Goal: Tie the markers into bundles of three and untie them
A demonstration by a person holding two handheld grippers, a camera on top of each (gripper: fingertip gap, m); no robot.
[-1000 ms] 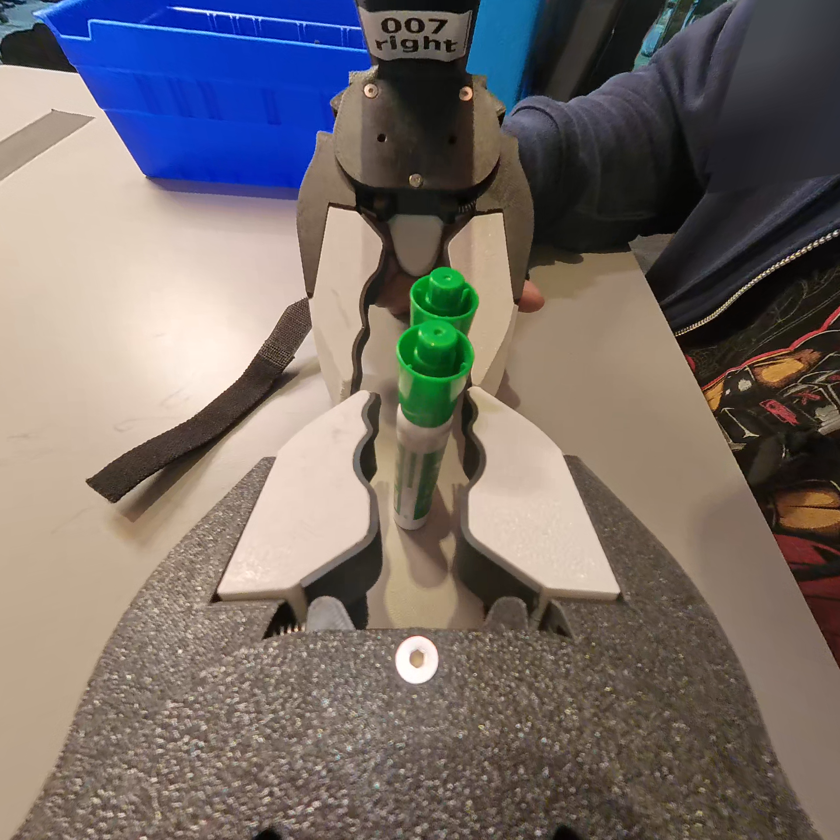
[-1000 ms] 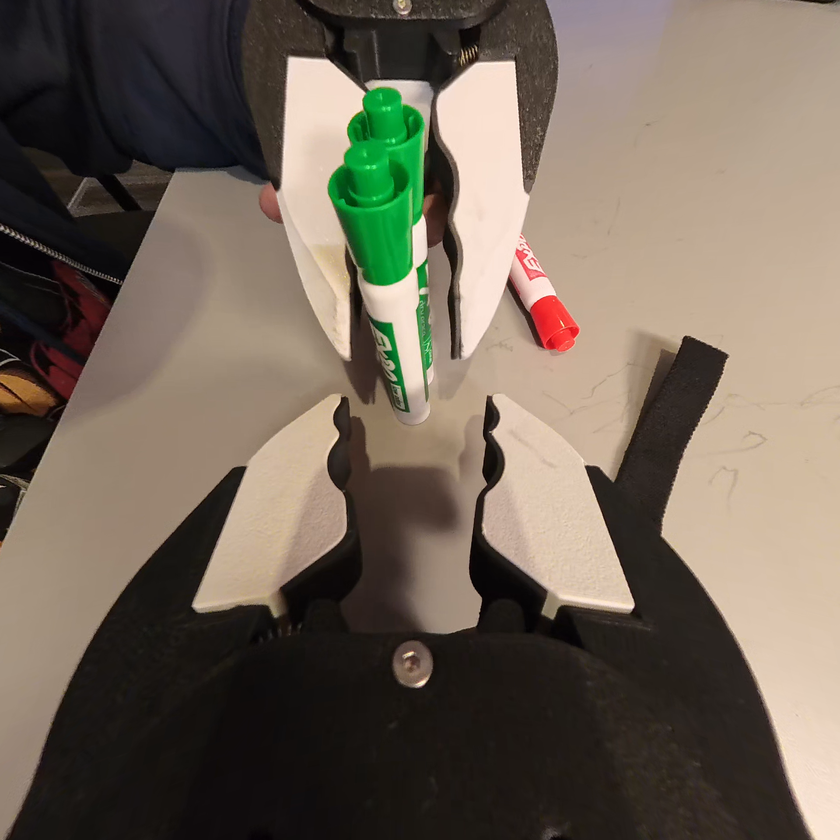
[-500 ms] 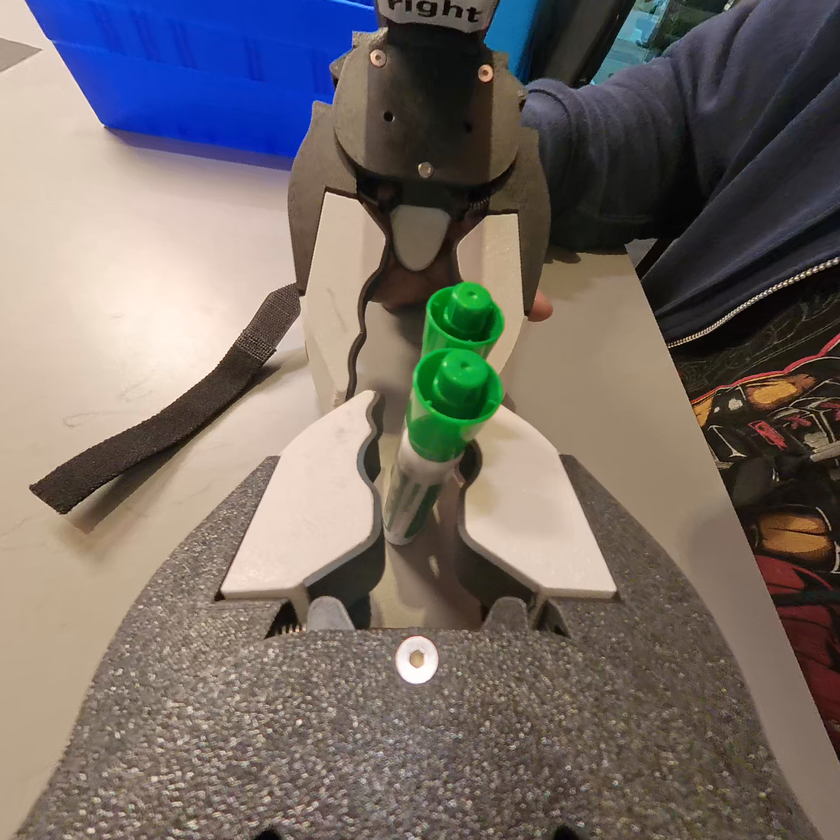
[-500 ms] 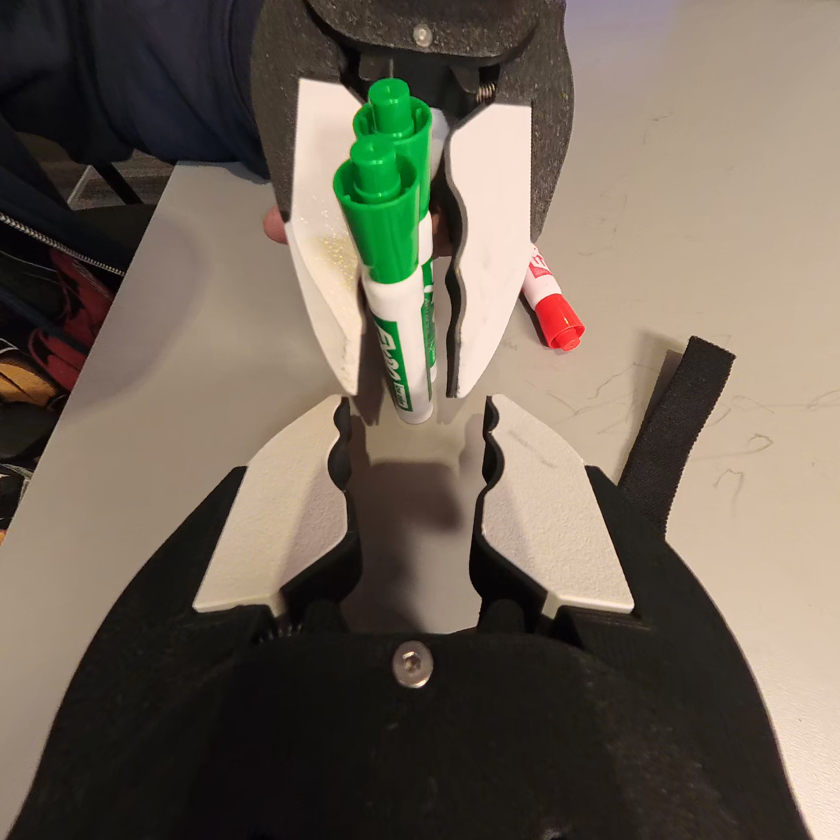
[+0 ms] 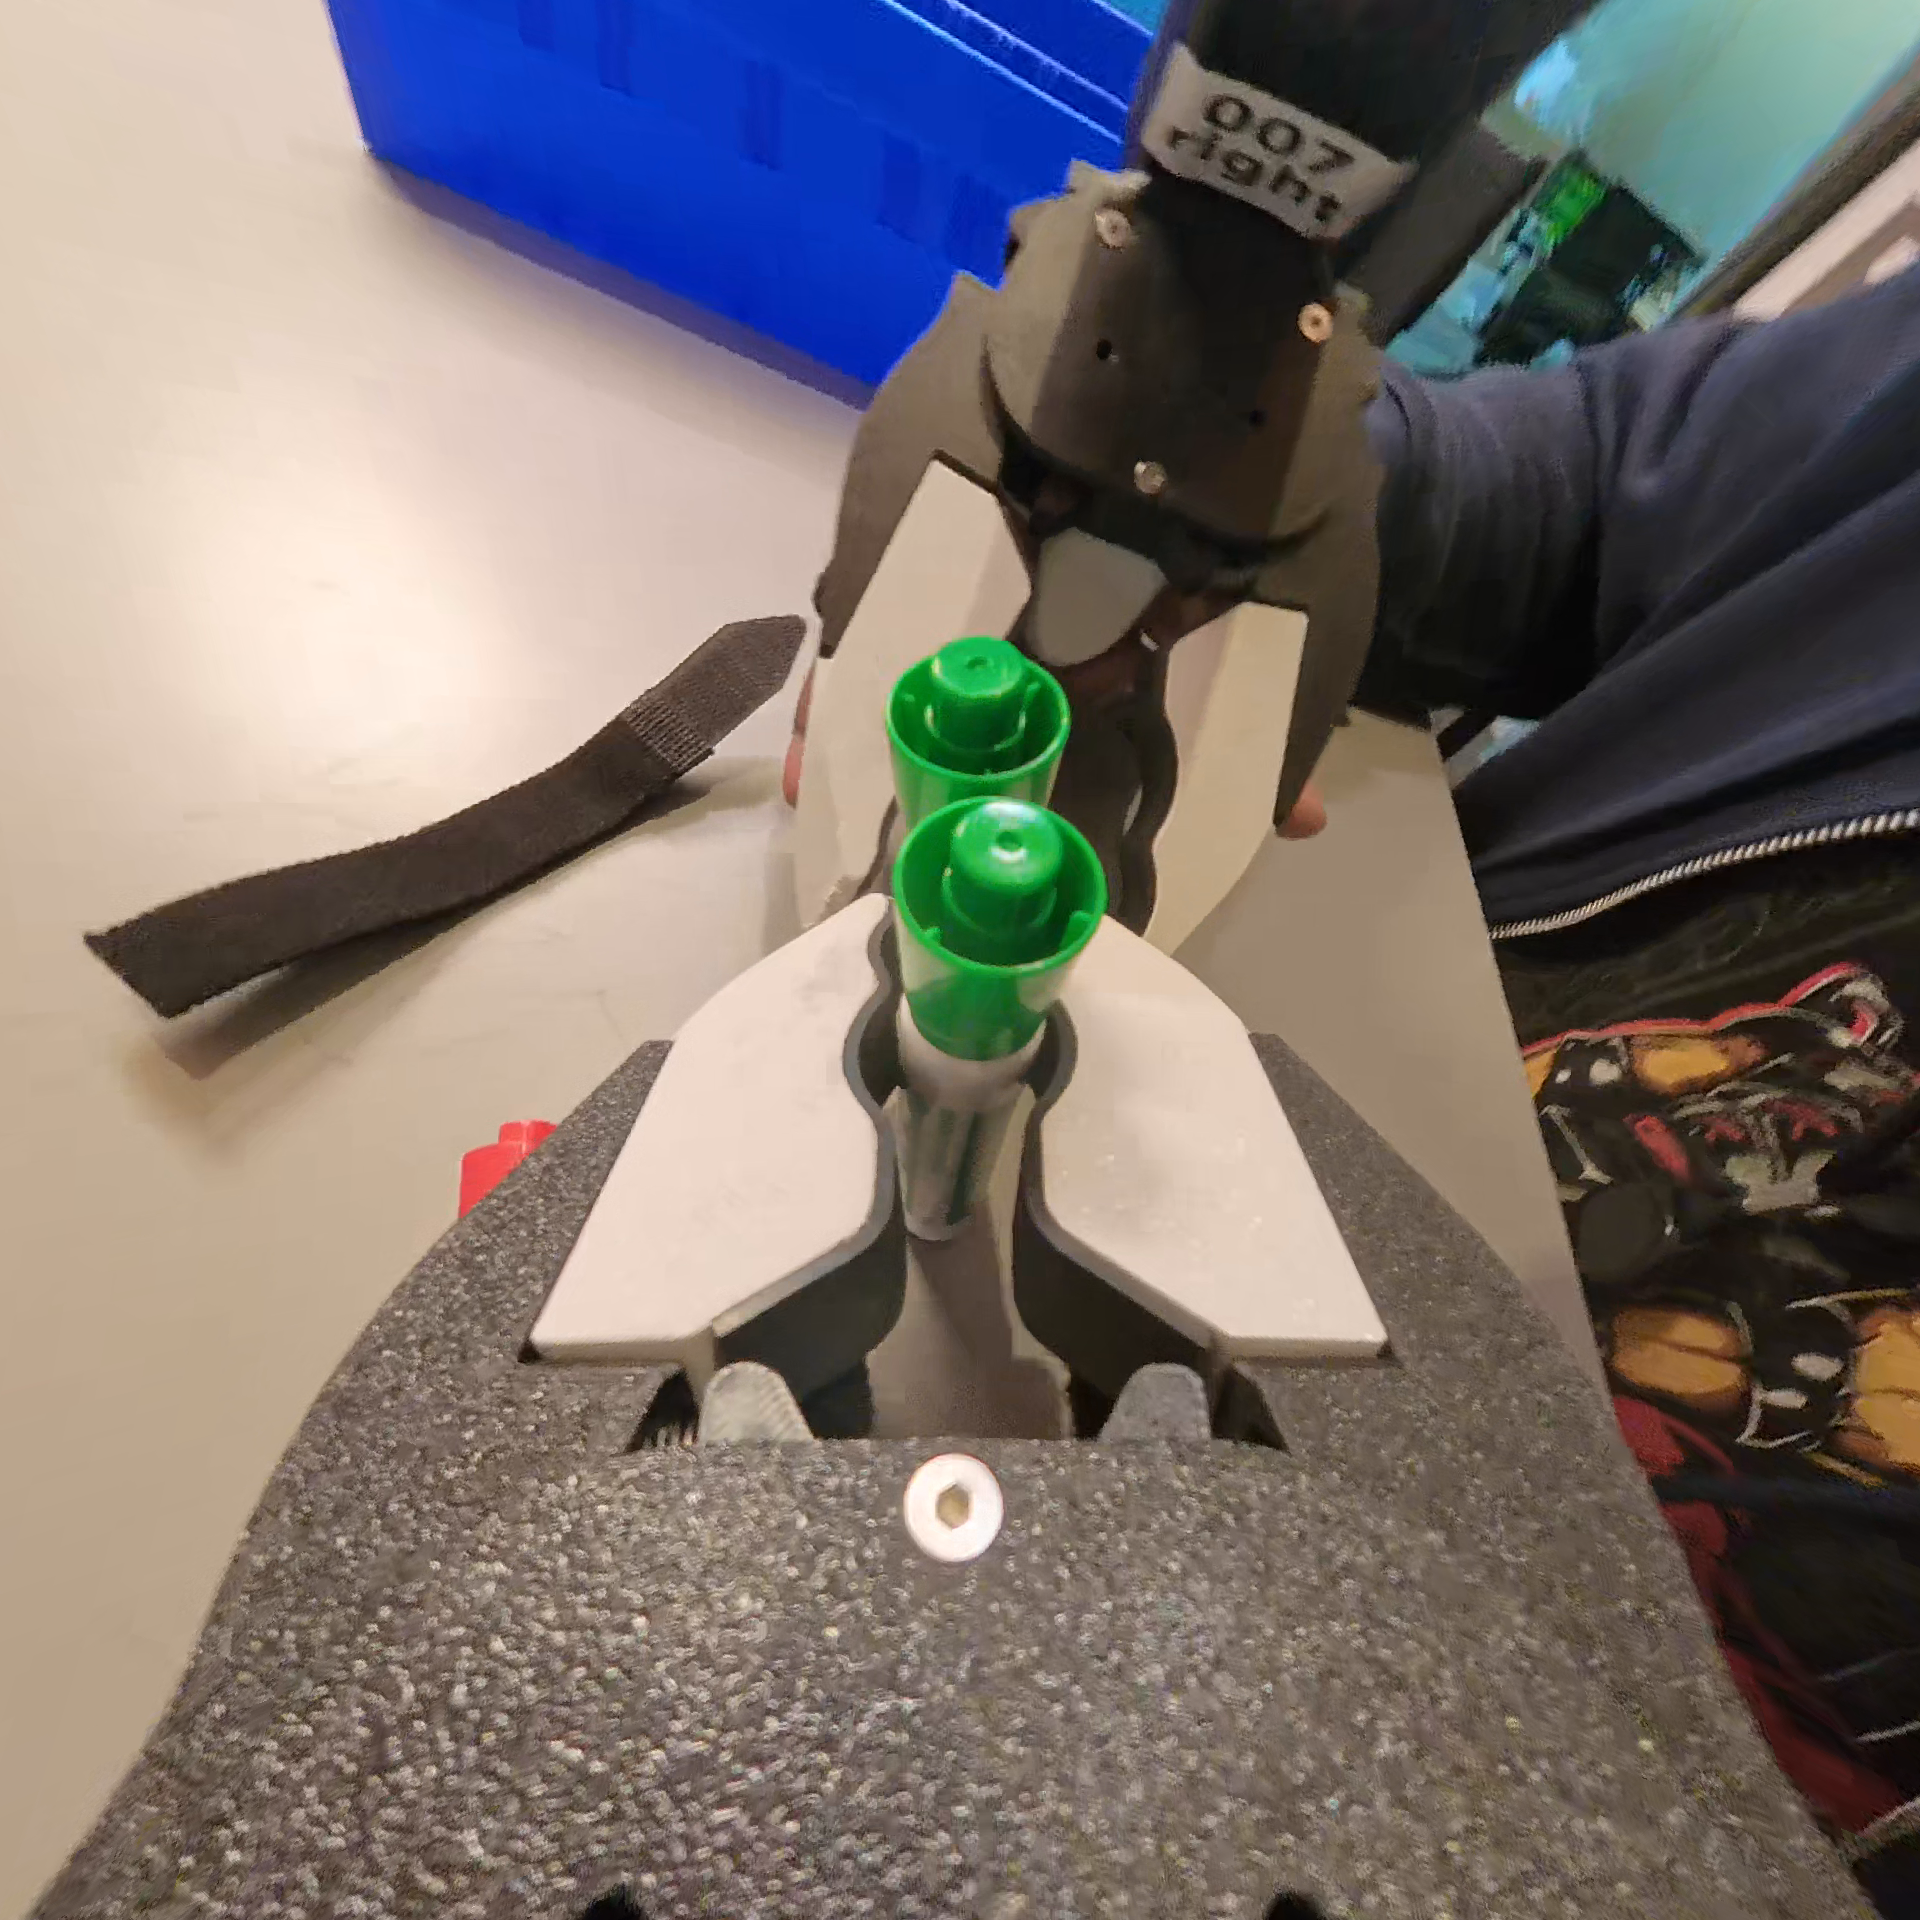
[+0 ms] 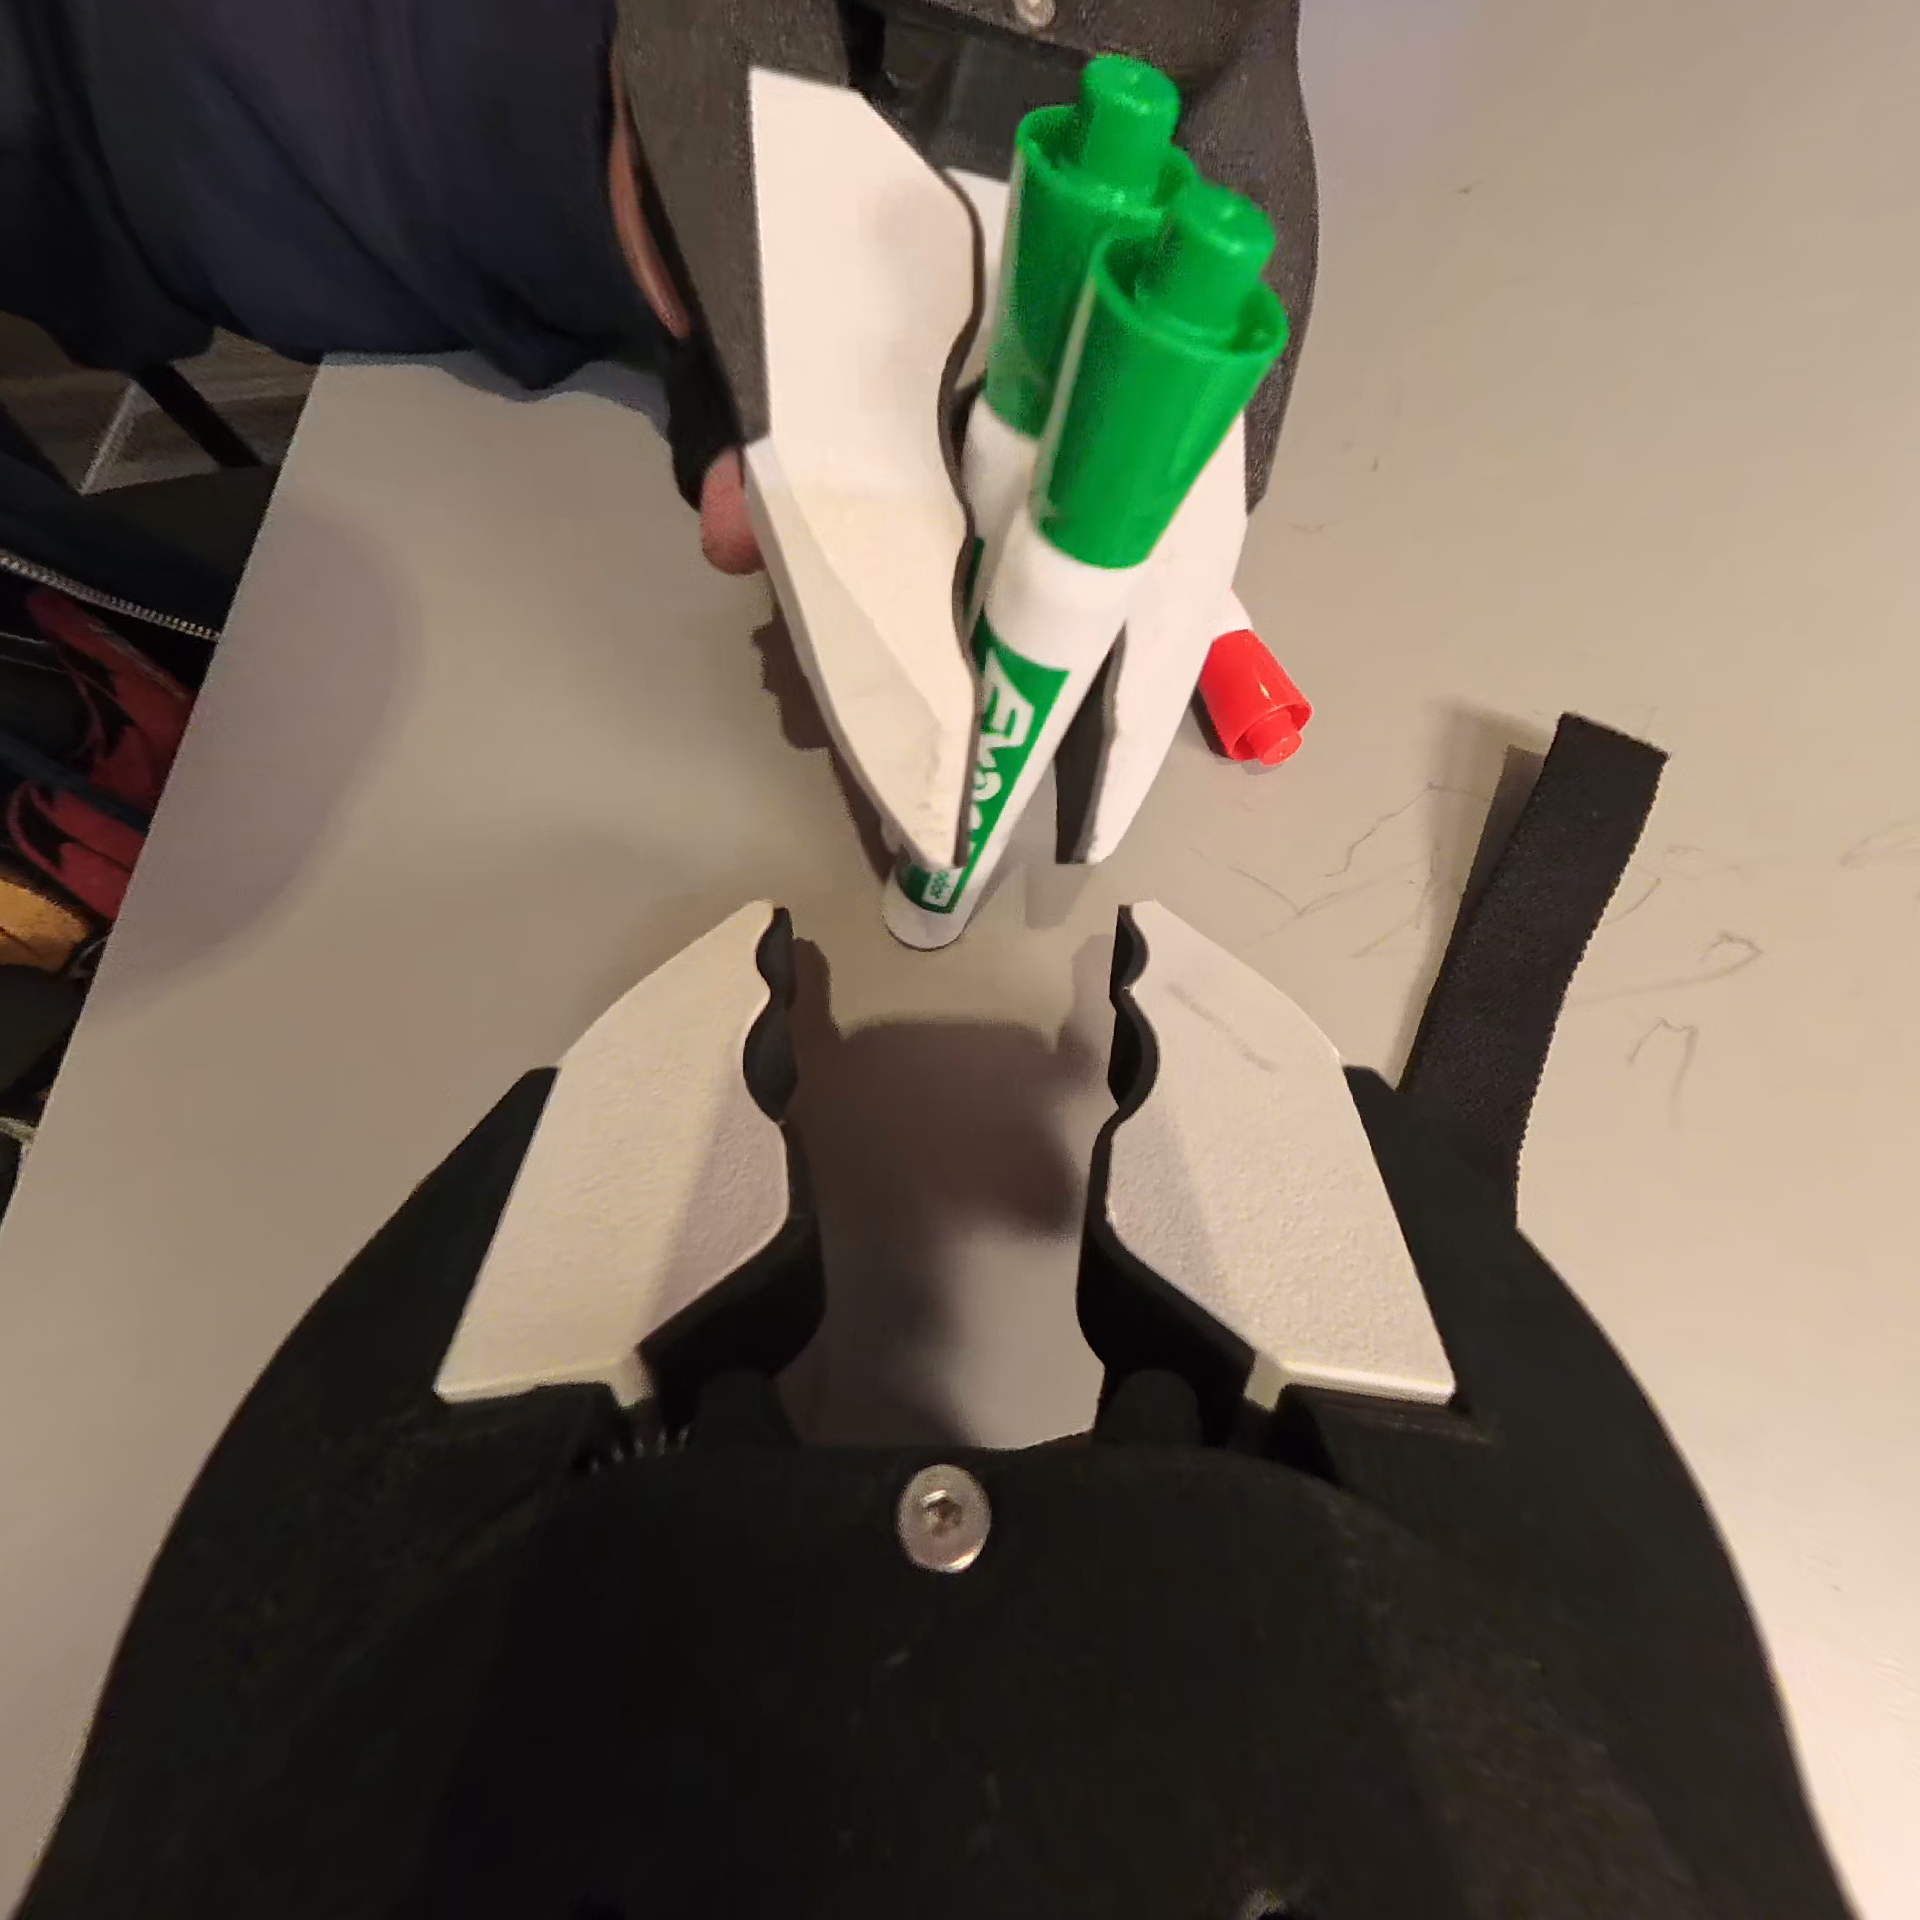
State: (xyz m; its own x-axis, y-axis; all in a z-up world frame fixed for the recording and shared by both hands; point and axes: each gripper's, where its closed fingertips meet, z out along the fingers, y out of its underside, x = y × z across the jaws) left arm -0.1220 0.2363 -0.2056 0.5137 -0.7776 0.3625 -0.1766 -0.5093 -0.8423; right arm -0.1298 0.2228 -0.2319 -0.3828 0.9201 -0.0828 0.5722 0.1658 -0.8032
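Note:
Two green-capped markers stand side by side, tilted, with their ends on the table. My left gripper is shut on their white barrels just under the caps. In the right wrist view the same pair leans to the right between the left gripper's fingers. My right gripper is open and empty, facing them just short of the marker ends. A red-capped marker lies on the table behind the left gripper; it also shows in the left wrist view. A black strap lies flat to the left.
A blue bin stands at the back of the table. The strap's end lies beside my right gripper's right finger. A person's dark sleeve and lap lie past the table edge. The red-capped marker sits 6 cm or so from the ends of my right fingers. About 8 cm separates my right fingertips from the black strap. The right camera catches it too, in the right wrist view.
My left gripper has closed on the two green markers and tipped them over to one side. My right gripper has stayed open and drawn slightly away.

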